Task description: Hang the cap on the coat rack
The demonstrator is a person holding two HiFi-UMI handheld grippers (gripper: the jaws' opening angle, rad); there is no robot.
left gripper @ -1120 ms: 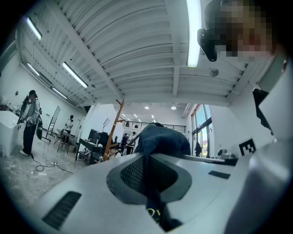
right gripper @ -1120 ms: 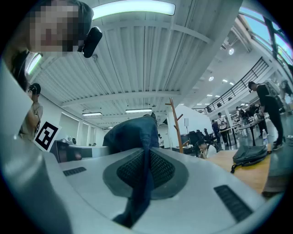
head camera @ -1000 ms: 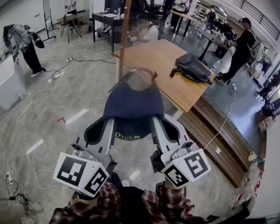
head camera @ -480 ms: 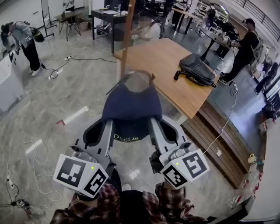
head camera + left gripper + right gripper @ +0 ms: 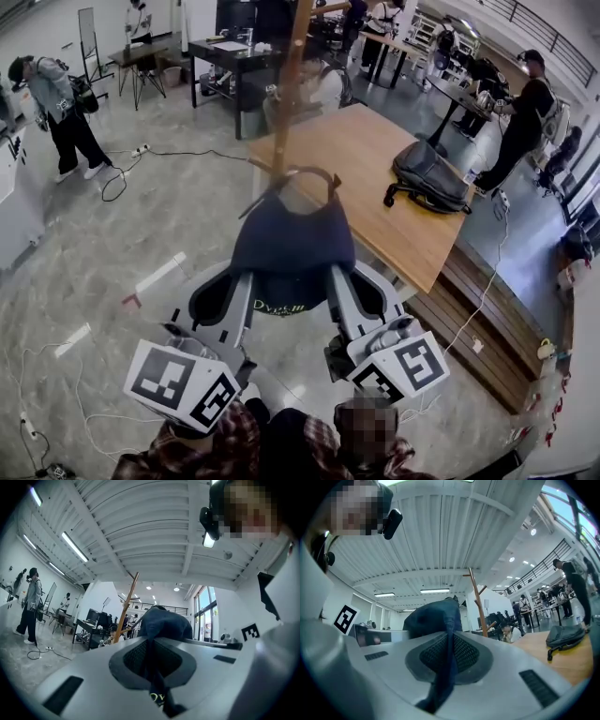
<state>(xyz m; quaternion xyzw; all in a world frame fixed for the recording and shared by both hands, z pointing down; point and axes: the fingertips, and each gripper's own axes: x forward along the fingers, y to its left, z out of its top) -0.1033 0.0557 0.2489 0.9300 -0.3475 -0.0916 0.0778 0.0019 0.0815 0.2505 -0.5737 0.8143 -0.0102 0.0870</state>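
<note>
Jaws of left gripper (image 5: 241,283) and right gripper (image 5: 337,283) both clenched on the cap (image 5: 292,236), so keep it level, ease it onto the far coat rack (image 5: 288,108).

Matt navy cloth cap (image 5: 292,246); bare wood coat rack (image 5: 288,103); glossy floor (image 5: 122,234).

There was one cap (image 5: 292,239), one rack (image 5: 286,103), one table (image 5: 361,141) and one backpack (image 5: 429,178). Grippers numbered two: left gripper (image 5: 247,279), right gripper (image 5: 331,277). At least four people showed, one person far left (image 5: 58,112), another far right (image 5: 525,103).
</note>
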